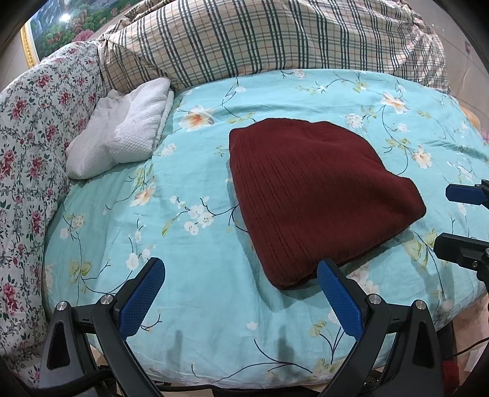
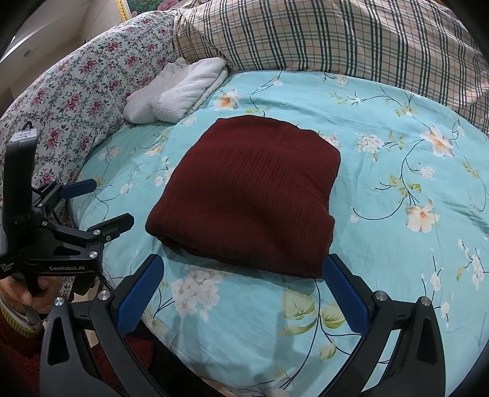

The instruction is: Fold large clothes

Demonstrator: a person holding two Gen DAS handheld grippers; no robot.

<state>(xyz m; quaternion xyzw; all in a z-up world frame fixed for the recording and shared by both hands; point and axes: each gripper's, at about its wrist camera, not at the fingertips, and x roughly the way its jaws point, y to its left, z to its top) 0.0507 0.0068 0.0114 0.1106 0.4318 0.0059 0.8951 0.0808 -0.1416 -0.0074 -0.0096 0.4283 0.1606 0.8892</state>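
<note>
**Folded maroon sweater on the bed, both grippers clear of it**

Covered by a turquoise floral sheet [image 1: 214, 189], the bed, filling both views out to its rounded near edge. Piled along the far edge, a plaid quilt [image 1: 244, 39]; banked along the left edge, a rose-print quilt [image 1: 33, 146]. Above the far left corner, part of a gilt-framed floral picture [image 1: 52, 27] on the wall.

Lying flat near the middle of the sheet, toward the near edge, a dark maroon ribbed sweater [image 1: 314, 195], folded into a thick rounded rectangle. Long axis running from near edge to far edge, slightly slanted; ribs following that line; layered fold edges turned toward the near side.

Tucked in the far left corner against both quilts, well apart from the sweater, a folded white waffle-knit garment [image 1: 125, 125].

No containers in view.

Held above the near edge just left of the sweater, left gripper [image 1: 241, 297], blue pads wide apart, nothing between. Just beside the sweater's near right corner, right gripper [image 2: 243, 293], jaws likewise spread, gripping nothing.
</note>
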